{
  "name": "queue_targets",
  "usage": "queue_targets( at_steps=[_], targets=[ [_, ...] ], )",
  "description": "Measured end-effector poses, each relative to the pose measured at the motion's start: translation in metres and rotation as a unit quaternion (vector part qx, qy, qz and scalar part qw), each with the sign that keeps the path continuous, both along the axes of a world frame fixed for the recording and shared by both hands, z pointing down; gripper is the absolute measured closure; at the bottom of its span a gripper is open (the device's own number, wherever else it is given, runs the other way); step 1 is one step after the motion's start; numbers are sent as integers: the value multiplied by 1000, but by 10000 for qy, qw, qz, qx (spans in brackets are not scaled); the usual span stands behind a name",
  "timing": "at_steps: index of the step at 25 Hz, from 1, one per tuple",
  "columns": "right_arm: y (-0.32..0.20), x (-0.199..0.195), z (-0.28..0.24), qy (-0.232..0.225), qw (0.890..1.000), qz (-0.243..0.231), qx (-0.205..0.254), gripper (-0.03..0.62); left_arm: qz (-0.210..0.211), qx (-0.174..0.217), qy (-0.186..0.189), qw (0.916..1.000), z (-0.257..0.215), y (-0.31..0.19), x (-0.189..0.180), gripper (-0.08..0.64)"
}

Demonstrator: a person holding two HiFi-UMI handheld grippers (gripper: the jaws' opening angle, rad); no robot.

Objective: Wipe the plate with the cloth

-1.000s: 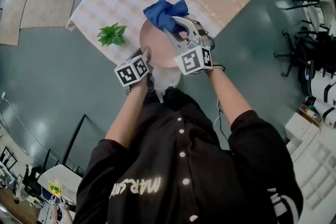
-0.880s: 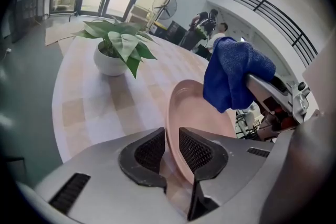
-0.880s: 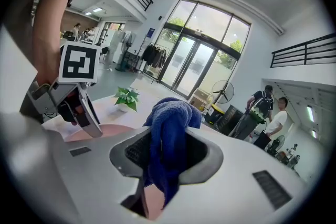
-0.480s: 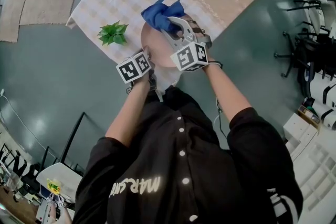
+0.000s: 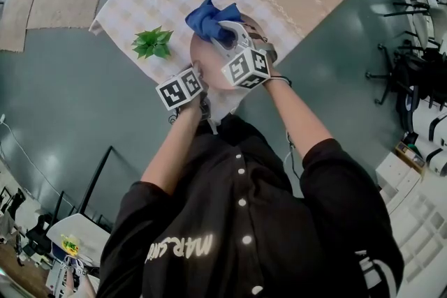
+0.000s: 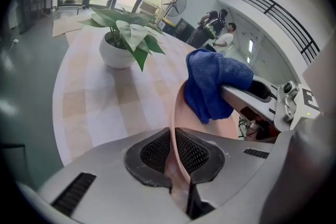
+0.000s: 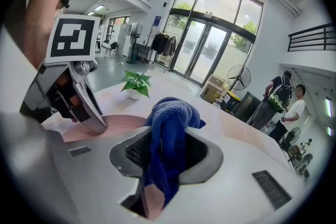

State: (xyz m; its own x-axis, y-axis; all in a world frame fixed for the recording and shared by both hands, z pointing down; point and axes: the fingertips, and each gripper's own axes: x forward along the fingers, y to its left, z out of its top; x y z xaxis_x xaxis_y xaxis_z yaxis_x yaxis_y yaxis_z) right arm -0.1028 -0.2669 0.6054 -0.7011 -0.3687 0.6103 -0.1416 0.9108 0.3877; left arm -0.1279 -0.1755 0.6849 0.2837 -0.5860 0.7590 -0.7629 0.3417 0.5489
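Pink plate (image 5: 208, 61), rim just clamped by the closing left hand-held gripper (image 6: 175, 150), could be levered free if the cloth (image 5: 209, 19) clenched in the right hand-held gripper (image 7: 165, 153) is pressed hard.

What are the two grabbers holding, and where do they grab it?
The left gripper, its jaws just closed further, pinches the pink plate by its near rim. The right gripper clamps the blue cloth by a bunched fold.

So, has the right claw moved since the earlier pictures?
Yes. In the head view the right claw, with the cloth, has shifted left, nearer the plant.
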Motion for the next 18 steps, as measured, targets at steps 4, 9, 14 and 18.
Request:
queue_targets(
  at_steps=[4, 9, 14, 18],
  targets=[
    [-2, -4, 11, 105, 9998, 2, -172, 482, -11, -4, 50, 10000, 1, 0, 0, 522],
    [-4, -9, 21, 207, 9990, 19, -399, 482, -7, -58, 93, 9999, 1, 0, 0, 522],
    [-10, -11, 33, 425, 9975, 180, -531, 482, 31, -65, 22, 10000, 1, 0, 0, 522],
    [-15, -13, 42, 525, 9957, 320, -695, 482, 7, -51, 39, 10000, 1, 0, -1, 522]
  ],
)
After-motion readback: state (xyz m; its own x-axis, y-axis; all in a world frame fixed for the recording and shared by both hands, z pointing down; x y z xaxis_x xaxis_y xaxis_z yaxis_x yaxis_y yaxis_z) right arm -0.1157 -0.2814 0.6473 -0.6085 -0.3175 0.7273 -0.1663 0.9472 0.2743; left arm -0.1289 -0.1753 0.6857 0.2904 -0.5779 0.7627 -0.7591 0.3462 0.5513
